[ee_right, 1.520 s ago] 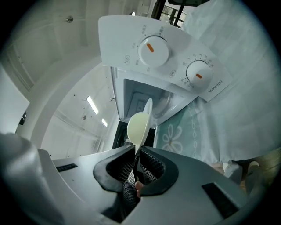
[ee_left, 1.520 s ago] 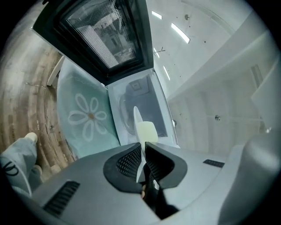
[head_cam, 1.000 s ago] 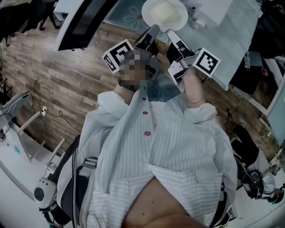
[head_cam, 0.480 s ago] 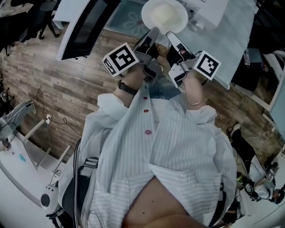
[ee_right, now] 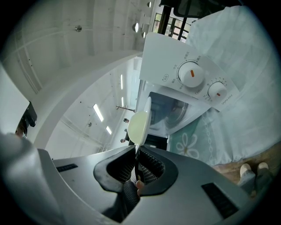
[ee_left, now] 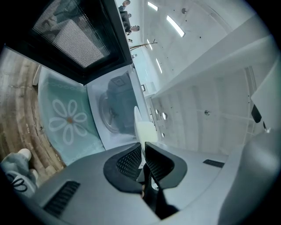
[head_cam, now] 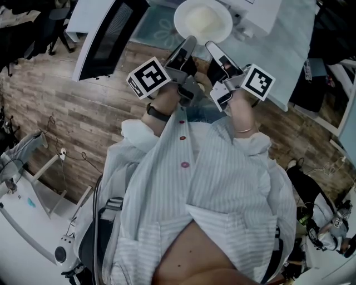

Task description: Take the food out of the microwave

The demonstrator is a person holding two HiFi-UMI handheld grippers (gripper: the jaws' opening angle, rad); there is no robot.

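A white plate (head_cam: 203, 21) with pale food on it hangs in front of the open microwave (head_cam: 261, 12), held from both sides. My left gripper (head_cam: 190, 41) is shut on the plate's near-left rim. My right gripper (head_cam: 210, 45) is shut on the near-right rim. The left gripper view has the plate (ee_left: 143, 127) edge-on, rising from between the left gripper's (ee_left: 142, 151) ribbed pads. In the right gripper view the plate (ee_right: 139, 123) stands edge-on in the right gripper (ee_right: 135, 159), with the microwave's two orange-marked knobs (ee_right: 191, 74) behind it.
The microwave door (head_cam: 105, 33) hangs open to the left, over the wooden floor (head_cam: 72, 106). The microwave stands on a pale green cloth with a flower print (ee_left: 68, 118). Its cavity (ee_left: 116, 107) with the glass turntable lies just beyond the plate.
Both grippers keep their hold on the plate and stay almost where they were. The head view has shifted slightly.
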